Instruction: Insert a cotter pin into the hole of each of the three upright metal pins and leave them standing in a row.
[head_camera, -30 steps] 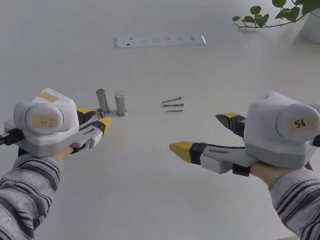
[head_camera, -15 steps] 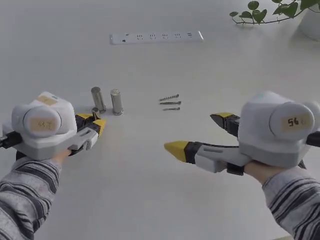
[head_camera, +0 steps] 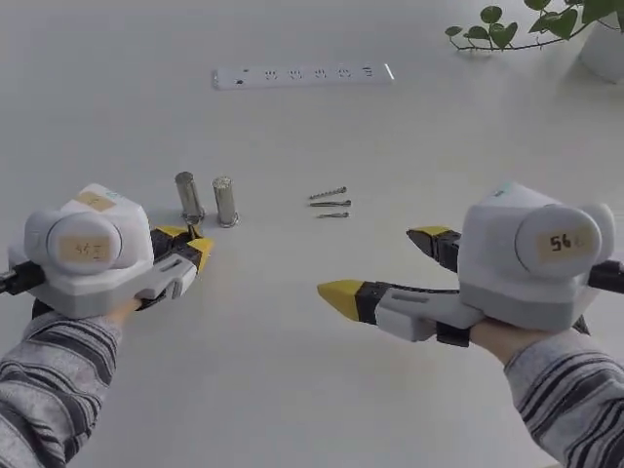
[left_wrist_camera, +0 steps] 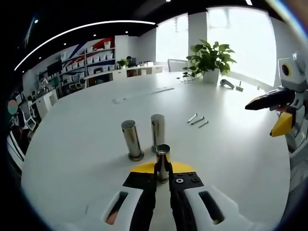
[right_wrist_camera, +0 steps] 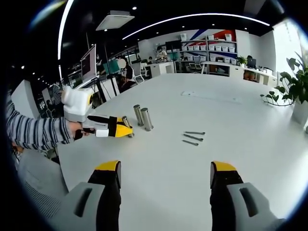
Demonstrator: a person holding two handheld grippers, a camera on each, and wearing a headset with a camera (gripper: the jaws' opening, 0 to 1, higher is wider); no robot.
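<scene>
Pinching one metal pin (left_wrist_camera: 162,162) upright with the left gripper (head_camera: 198,244), jaws pressing on both its sides, low at the white table (head_camera: 292,370). Standing just beyond it, side by side and apart: a second metal pin (head_camera: 188,197) and a third metal pin (head_camera: 225,202). Lying further right, three cotter pins (head_camera: 331,203), near each other. Hovering at the right, the right gripper (head_camera: 380,261), jaws spreading wide, gripping nothing.

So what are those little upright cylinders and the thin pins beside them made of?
The upright pins look like polished steel or similar metal: silvery, with bright reflections down their sides. The cotter pins look like grey metal wire, but are too small to be sure.
</scene>
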